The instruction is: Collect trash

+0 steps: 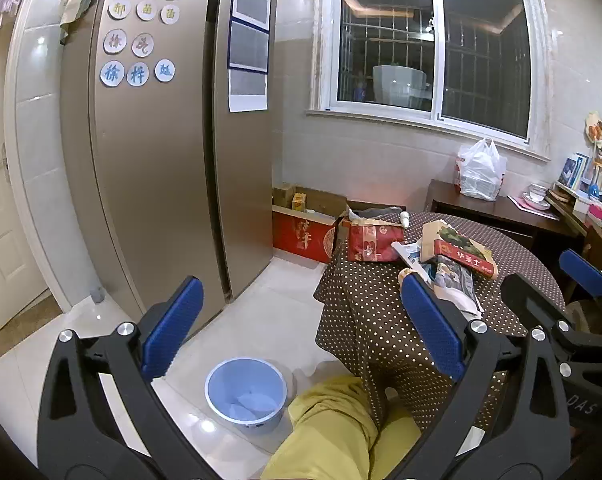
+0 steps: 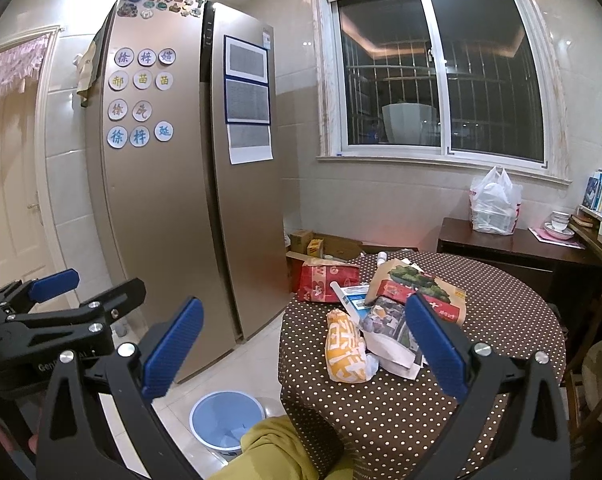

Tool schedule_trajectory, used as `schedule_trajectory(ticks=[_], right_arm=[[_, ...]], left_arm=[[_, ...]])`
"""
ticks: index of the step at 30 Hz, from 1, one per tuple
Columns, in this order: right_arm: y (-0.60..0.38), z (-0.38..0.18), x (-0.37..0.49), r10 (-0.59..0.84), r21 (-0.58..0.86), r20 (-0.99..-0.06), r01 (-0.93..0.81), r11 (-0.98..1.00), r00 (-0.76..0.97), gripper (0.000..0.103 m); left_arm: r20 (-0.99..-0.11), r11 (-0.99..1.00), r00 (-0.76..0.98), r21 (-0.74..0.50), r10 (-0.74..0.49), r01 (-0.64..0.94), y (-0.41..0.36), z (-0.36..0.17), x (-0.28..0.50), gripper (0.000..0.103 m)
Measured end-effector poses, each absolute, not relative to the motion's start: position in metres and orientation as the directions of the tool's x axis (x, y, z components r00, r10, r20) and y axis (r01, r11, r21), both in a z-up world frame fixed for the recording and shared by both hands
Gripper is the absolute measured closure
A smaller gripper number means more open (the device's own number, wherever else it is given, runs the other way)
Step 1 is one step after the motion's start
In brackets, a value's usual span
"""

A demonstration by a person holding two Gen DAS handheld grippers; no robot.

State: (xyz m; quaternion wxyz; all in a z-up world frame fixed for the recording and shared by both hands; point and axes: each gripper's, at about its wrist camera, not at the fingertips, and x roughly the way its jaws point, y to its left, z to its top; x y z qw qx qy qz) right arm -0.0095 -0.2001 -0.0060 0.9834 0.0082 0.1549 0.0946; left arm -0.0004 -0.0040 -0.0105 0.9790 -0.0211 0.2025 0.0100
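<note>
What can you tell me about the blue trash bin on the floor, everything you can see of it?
The blue trash bin is a small round pail that looks like plastic, with a slightly flared rim. It stands upright and open on the pale tiled floor, beside the table with the polka-dot tablecloth and in front of the refrigerator. Something pale lies at its bottom; what it is cannot be told. A knee in yellow-green trousers hides part of its near edge.

Warm ceiling light, glare on glossy wall tiles (image 1: 573,68), heavy fisheye edge bending.
</note>
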Motion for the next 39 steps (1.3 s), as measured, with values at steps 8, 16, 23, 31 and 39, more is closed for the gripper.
schedule_trajectory(ticks=[8, 16, 23, 31, 39], right_arm=[[-0.201, -0.0063, -0.0105, 0.188, 0.049, -0.305, -0.182, 0.982, 0.934, 0.004], [-0.2015, -0.007, -0.0092, 0.188, 0.048, -0.311, -0.182, 0.982, 0.932, 0.004], [-0.2007, -0.0062, -0.0071, 0.189, 0.051, -0.32, -0.182, 0.982, 0.928, 0.004], [-0.1998, -0.0067, -0.0065, 0.189, 0.055, -0.324, -0.181, 0.982, 0.927, 0.004], [-0.2008, -0.0088, -0.004, 0.194, 0.06, -0.331, -0.184, 0.981, 0.923, 0.004]], left_arm=[[-0.4, 0.999, 0.917, -0.039, 0.013, -0.031, -0.0044, -0.0104, -0.0023, 0.006], [-0.405, 0.999, 0.914, -0.037, 0.014, -0.032, -0.0034, -0.0103, -0.0019, 0.006], [-0.409, 0.999, 0.912, -0.032, 0.014, -0.03, -0.0038, -0.0103, -0.0003, 0.006], [-0.414, 0.999, 0.91, -0.031, 0.011, -0.026, -0.006, -0.0101, 0.0014, 0.006], [-0.421, 0.999, 0.907, -0.028, 0.014, -0.029, -0.0072, -0.01, 0.0047, 0.006]])
